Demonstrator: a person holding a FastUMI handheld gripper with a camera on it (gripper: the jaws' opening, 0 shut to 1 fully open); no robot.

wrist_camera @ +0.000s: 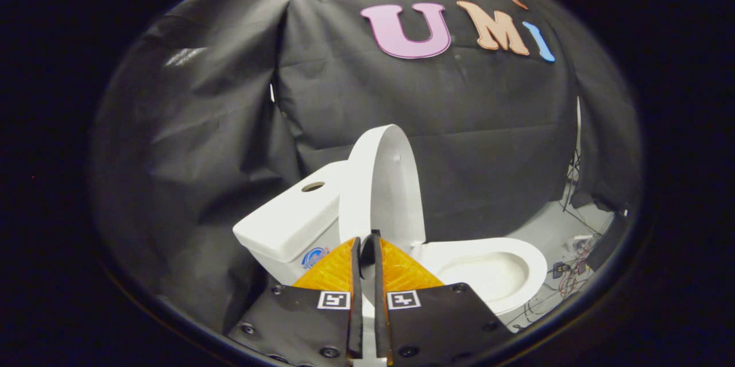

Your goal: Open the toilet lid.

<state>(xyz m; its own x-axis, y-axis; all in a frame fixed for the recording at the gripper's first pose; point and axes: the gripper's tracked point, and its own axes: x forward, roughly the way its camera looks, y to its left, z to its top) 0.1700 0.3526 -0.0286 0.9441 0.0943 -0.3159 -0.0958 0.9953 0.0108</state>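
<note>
Cloth of the booth wall (189, 143) hangs dark behind everything on the far left, and in front of it sits the toilet tank (287, 223), its flat top carrying a round flush-button hole (313, 186). Just right of the tank stands the toilet lid (382, 183), raised nearly upright and leaning slightly back toward the tank. Its long axis runs up and down, hinge end low behind the fingers, rounded free end at the top, and its inner face looks out over the bowl to the right.

Directly below the lid, the gripper (367, 240) has its two fingers drawn close with only a thin slit between them, and the lid's lower edge appears to pass into that slit. Whether both fingers actually press on it I cannot tell, since the contact point is hidden by the fingers themselves.

The lid looks to be essentially open, so the job in hand is to finish cleanly: ease it the last bit back until it rests against the tank, following the arc around the hinge rather than pushing straight, then part the fingers and draw away without dragging the lid forward again.

Further right lies the seat and bowl (494, 269), uncovered, and beyond it loose cables (568, 281) trail on the grey floor (551, 229).
</note>
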